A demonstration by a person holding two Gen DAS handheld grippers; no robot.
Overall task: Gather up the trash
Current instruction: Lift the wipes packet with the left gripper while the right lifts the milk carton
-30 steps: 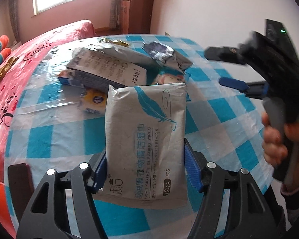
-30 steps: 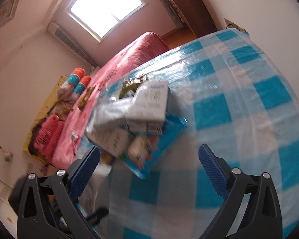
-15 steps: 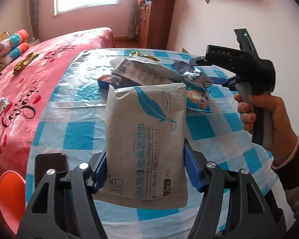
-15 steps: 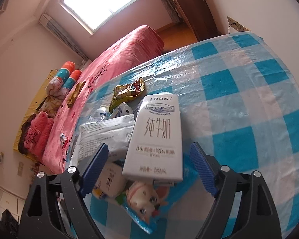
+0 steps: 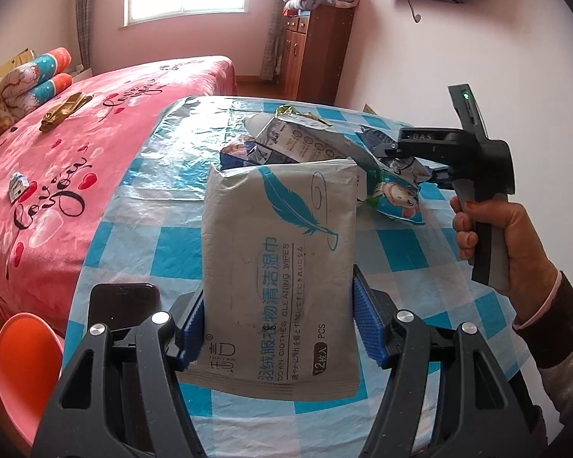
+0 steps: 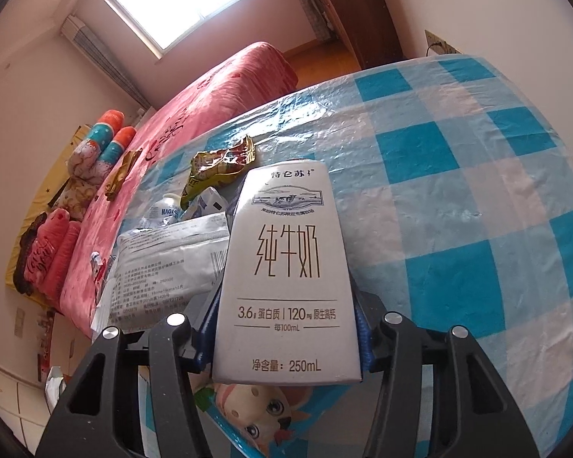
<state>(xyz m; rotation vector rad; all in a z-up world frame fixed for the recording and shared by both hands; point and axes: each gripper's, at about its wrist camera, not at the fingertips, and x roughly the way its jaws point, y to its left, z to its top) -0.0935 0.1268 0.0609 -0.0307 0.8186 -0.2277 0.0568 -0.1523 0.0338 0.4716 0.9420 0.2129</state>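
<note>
Right gripper jaws now clamped on milk carton, left gripper gripping wipes pack (checked tablecloth, pink bed)

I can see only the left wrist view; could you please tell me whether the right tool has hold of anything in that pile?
Observer: Yes, the right tool is shut on a white milk carton, with a blue pad on each side.
Operator: Thank you. Can you read its size?
Observer: The label says 250mL.
Operator: And what shows beneath it?
Observer: A blue cartoon-printed packet shows just below the carton's near end.
</note>
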